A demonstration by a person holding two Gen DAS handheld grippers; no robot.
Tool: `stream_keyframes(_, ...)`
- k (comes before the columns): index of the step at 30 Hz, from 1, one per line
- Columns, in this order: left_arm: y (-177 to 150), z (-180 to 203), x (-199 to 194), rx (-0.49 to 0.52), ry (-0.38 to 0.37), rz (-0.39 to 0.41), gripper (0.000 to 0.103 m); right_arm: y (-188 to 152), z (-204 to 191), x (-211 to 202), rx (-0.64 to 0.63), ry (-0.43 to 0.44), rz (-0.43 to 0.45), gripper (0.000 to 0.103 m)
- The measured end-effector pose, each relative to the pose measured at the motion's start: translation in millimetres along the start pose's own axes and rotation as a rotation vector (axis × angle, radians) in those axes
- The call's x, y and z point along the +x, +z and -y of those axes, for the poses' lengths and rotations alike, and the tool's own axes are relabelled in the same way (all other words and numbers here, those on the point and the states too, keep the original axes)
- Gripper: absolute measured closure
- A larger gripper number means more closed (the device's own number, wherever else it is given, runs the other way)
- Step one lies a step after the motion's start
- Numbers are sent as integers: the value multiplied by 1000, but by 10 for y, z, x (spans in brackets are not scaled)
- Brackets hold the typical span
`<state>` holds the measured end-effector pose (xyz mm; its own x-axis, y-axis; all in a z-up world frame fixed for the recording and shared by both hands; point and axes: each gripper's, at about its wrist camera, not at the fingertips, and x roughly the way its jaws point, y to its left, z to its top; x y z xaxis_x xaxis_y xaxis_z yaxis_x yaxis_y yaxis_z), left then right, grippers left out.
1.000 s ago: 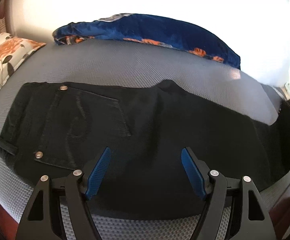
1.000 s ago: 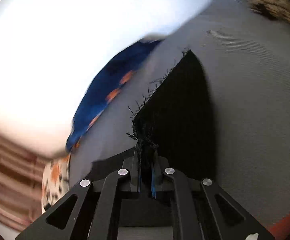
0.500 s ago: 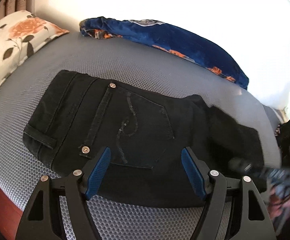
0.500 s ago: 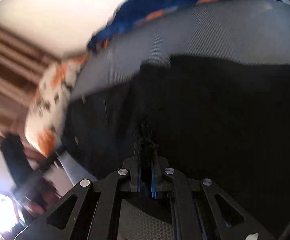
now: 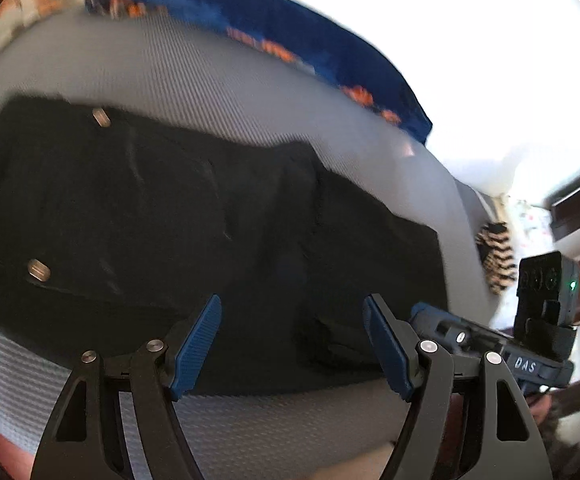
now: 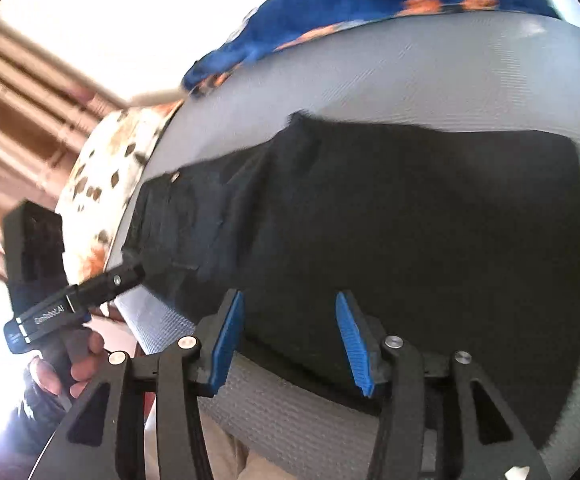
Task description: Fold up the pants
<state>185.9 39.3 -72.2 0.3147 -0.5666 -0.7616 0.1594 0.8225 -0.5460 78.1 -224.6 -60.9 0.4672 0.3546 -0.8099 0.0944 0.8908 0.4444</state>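
The black pants (image 5: 194,216) lie folded flat on the grey mesh surface (image 5: 162,76), back pocket with rivets at the left. They also show in the right wrist view (image 6: 401,216). My left gripper (image 5: 291,340) is open and empty, just above the pants' near edge. My right gripper (image 6: 286,336) is open and empty over the near edge of the folded legs. The right gripper's body shows at the right of the left wrist view (image 5: 489,340); the left one's body shows in the right wrist view (image 6: 70,304).
A blue cloth with orange print (image 5: 297,36) lies along the far edge of the surface. A floral pillow (image 6: 106,184) is at the left end. A striped item (image 5: 497,256) lies off the right end.
My right gripper was shut on the frayed leg hem, carried it over toward the waist and has let go; its jaws now stand open. The pants now lie shorter, folded over.
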Motion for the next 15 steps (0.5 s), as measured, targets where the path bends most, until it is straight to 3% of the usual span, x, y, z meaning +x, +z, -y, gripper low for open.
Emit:
stream_keyframes(3, -1, -1, 192, -66, -49, -97, 38, -61, 243, -228, 76, -26, 51, 55)
stream_keyframes(6, -26, -11, 370, -130, -84, -183, 54, -153, 489, -391, 160, -27, 84, 55)
stream_keyframes(11, -85, -44, 575, -211, -86, -272, 60, -235, 711, -486, 234, -42, 113, 55)
stream_keyframes(15, -87, -5, 648, -228, -91, -277, 60, -268, 809, -511, 262, -28, 124, 55)
